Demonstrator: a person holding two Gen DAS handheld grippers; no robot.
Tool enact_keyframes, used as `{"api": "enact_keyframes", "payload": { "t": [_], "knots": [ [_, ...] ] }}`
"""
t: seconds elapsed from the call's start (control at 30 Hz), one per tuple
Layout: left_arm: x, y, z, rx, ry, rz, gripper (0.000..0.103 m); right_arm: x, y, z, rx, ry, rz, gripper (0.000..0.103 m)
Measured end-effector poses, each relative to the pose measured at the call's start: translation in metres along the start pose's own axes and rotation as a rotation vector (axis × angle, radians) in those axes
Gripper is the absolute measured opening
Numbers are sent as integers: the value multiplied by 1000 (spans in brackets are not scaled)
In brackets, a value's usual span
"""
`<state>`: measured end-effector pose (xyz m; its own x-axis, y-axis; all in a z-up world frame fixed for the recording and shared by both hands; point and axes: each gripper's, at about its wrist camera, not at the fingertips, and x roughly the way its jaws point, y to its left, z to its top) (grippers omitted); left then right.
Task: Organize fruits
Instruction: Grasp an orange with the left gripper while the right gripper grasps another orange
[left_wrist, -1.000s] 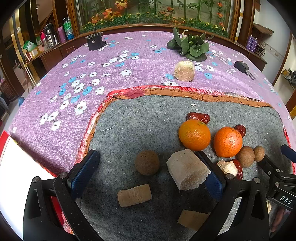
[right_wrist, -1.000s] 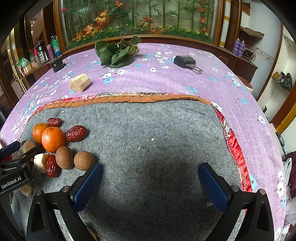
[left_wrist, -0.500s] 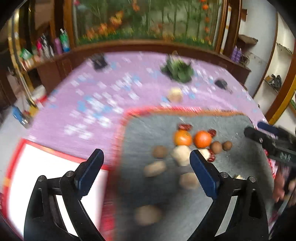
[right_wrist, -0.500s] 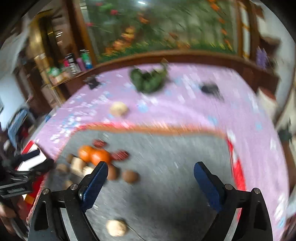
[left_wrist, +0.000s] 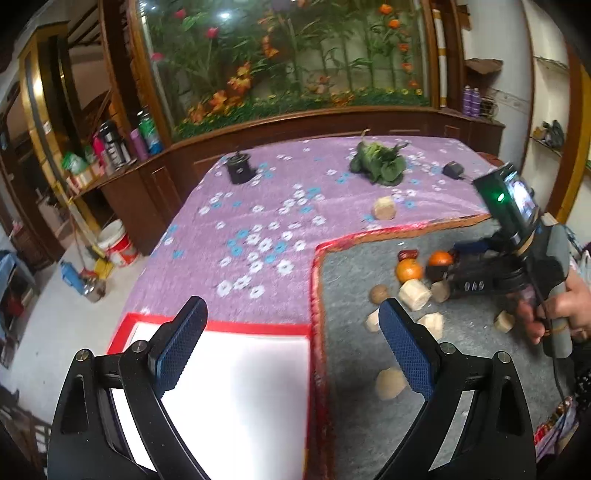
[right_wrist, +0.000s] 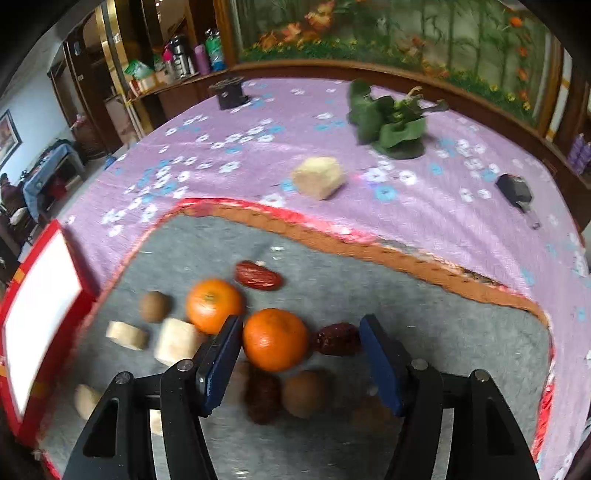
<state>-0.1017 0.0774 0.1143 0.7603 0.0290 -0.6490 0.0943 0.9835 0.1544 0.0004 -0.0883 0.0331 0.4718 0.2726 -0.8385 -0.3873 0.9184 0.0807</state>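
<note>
Between the right gripper's (right_wrist: 301, 354) open blue fingers sat an orange (right_wrist: 275, 339), touching the left one. Left gripper (left_wrist: 291, 350) gaped wide, holding nothing.

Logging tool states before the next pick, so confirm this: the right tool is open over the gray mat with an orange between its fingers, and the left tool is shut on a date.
Not quite. The left tool is open and holds nothing, as the left wrist view shows. The rest stands: the right tool is open over the gray mat with an orange between its fingers.
</note>
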Motion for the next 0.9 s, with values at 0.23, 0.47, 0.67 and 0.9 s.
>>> {"api": "enact_keyframes", "payload": {
  "t": [0.23, 0.47, 0.67, 0.9],
  "knots": [
    [39, -40, 23, 97, 50, -63, 95, 10, -2, -2, -18, -27, 40, 47],
    [90, -89, 41, 206, 142, -138, 95, -4, -60, 5, 194, -56, 331, 15],
    [128, -113, 38, 232, 238, -161, 95, -6, -82, 11, 279, -46, 447, 16],
    [137, -115, 37, 217, 258, -223, 81, -1, -78, 20, 323, -33, 472, 50]
  ]
}}
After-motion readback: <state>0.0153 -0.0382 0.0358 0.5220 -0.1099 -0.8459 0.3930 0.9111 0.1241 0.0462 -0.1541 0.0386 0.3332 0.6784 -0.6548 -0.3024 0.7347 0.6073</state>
